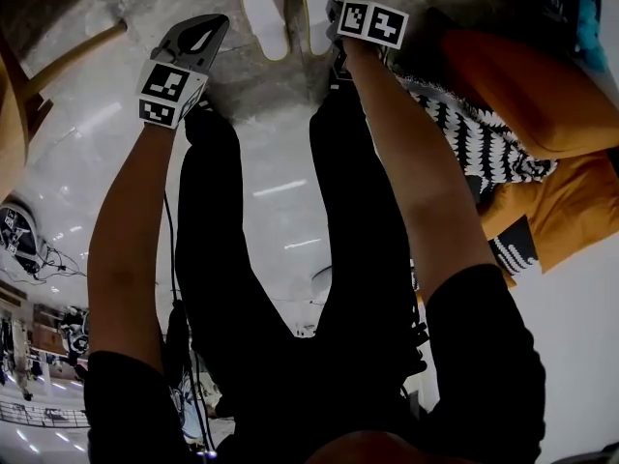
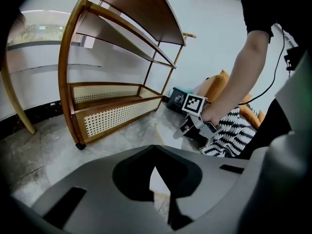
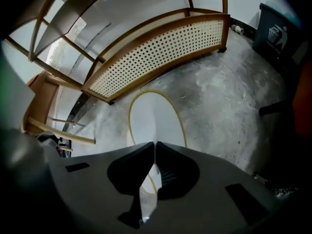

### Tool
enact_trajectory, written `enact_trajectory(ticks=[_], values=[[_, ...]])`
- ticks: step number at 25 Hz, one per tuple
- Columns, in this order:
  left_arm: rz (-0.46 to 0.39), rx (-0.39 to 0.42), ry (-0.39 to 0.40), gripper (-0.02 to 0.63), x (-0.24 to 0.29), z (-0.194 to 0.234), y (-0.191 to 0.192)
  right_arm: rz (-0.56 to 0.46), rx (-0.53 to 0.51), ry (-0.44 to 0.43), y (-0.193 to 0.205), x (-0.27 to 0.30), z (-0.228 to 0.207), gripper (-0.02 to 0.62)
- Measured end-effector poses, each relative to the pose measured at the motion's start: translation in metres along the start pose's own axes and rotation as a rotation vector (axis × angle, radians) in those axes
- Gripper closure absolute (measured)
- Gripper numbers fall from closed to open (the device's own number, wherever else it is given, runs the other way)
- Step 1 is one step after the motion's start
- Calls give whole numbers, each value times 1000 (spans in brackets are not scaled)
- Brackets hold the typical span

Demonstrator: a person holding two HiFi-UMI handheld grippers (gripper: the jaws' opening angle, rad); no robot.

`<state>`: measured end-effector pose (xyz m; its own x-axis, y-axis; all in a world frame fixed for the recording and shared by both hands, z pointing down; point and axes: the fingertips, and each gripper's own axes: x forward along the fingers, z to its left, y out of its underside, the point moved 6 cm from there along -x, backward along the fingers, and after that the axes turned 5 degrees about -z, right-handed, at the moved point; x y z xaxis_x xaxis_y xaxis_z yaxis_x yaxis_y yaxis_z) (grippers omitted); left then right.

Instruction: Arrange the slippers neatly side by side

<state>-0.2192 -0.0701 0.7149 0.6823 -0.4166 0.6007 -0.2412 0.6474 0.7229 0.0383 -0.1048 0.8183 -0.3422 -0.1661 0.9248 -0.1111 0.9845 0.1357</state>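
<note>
Two white slippers lie side by side on the grey concrete floor at the top of the head view, the left slipper (image 1: 263,13) and the right slipper (image 1: 319,3). My right gripper (image 1: 336,13) reaches down onto the right slipper's outer edge. In the right gripper view the jaws (image 3: 155,144) are pressed together over that yellow-rimmed slipper (image 3: 156,116), apparently pinching it. My left gripper (image 1: 215,25) hangs shut and empty, left of the pair and clear of both. The left gripper view shows its jaws (image 2: 155,147) meeting, with my right gripper (image 2: 183,130) beyond.
A wooden shelf with cane panels (image 2: 117,108) (image 3: 161,52) stands just behind the slippers. An orange cushion (image 1: 522,85) and a black-and-white patterned cloth (image 1: 474,133) lie to the right. A dark bin (image 3: 275,30) stands by the shelf's end. The person's black-trousered legs fill the middle.
</note>
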Motion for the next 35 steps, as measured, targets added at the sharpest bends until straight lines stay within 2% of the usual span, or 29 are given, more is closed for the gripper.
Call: enact_trajectory(ticks=[10,18,26,31,32,33,35], values=[[-4,-4,-2,591,4,12,44,24,30,22,41,59,-14,555],[3,-4,-6,591,-4,15,79,27,-50,22,43,93,-14,554],[10,-11,-10,591,-4,11,86,46,-133,6,39,96,-13,554],[2,-13,-8,591,0,8,79,52,-107,-19,42,96,-9,551],[-1,-9,-6,591,2,8,77,49,-100,-24,41,96,-9,536],[-3,-6,-5,591,3,7,74,44,-96,-25,41,94,-9,464],[-4,-2,-2,591,2,6,70,29,-94,-24,39,89,-10,439]])
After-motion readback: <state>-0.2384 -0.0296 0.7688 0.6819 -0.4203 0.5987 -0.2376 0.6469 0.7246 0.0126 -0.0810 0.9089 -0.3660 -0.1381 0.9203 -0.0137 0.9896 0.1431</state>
